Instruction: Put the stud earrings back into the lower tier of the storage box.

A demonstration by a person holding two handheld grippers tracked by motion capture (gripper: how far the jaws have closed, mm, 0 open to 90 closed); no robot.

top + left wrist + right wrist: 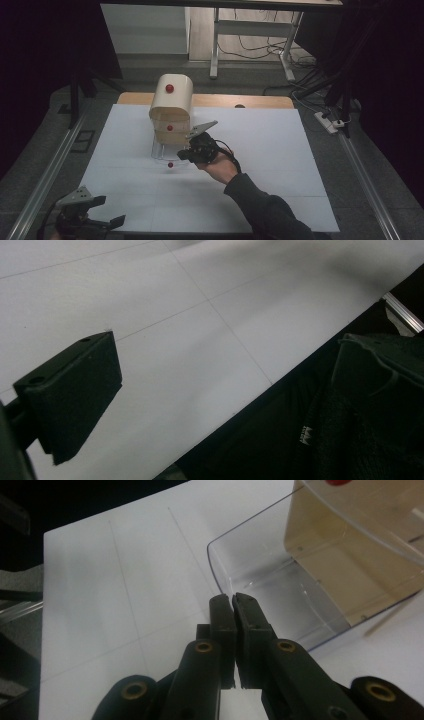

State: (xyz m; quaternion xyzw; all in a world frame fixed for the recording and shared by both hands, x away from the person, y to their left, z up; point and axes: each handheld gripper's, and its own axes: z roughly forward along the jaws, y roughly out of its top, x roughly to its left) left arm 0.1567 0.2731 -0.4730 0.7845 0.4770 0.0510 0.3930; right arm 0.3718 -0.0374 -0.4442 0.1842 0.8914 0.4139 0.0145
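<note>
I have my right gripper (184,154) at the centre of the high frame, jaws pressed together on the near wall of the clear plastic drawer (280,587) pulled out from the bottom of the cream-coloured, round-topped small cabinet with red knobs (171,105). In the right gripper view the thin transparent rim sits pinched between the tips at mid-frame. I judge the drawer light, rigid but brittle, and slick; that narrow wall gives little purchase, so the small red round knob (170,164) on its front, lower in the high frame, looks the surer hold. My left gripper (107,223) idles at the lower left of the high frame over the white table sheet (280,150), jaws apart, holding nothing.
</note>
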